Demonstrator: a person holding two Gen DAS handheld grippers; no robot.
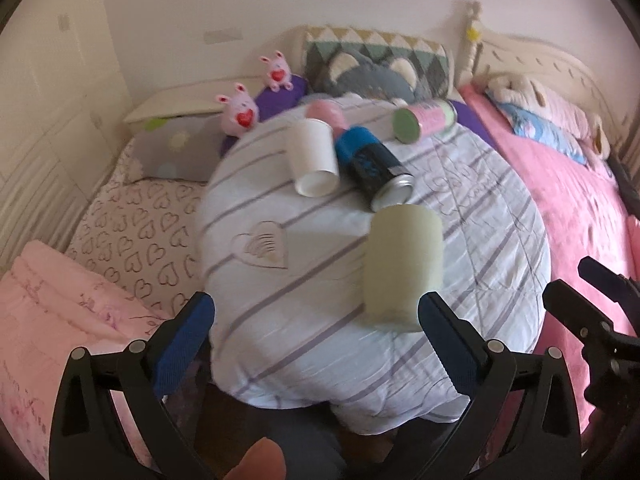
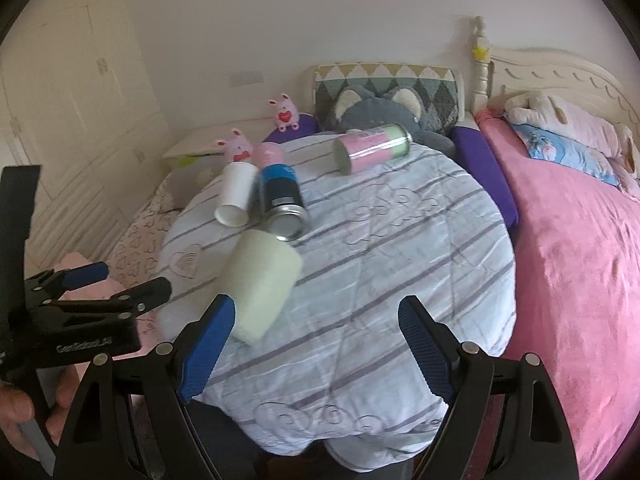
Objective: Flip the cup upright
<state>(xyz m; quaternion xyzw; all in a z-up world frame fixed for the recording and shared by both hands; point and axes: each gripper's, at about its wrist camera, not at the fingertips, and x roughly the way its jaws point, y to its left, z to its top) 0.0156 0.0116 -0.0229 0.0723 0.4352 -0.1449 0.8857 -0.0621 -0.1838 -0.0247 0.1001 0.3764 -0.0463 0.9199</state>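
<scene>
A pale green cup (image 1: 402, 266) lies on its side on the striped round cushion (image 1: 280, 280), near its front. It also shows in the right wrist view (image 2: 262, 282). A white paper cup (image 1: 312, 156) lies on its side farther back, its mouth toward me; it shows in the right wrist view too (image 2: 236, 194). My left gripper (image 1: 316, 344) is open and empty, its right finger just in front of the green cup. My right gripper (image 2: 316, 348) is open and empty, with the green cup just beyond its left finger.
A blue and black can (image 1: 374, 166) and a pink and green can (image 1: 424, 120) lie on the cushion. A pink object (image 1: 324, 110) lies behind the white cup. Plush toys (image 1: 240, 110) and pillows (image 1: 376, 60) sit behind. A pink blanket (image 2: 580, 260) covers the bed at right.
</scene>
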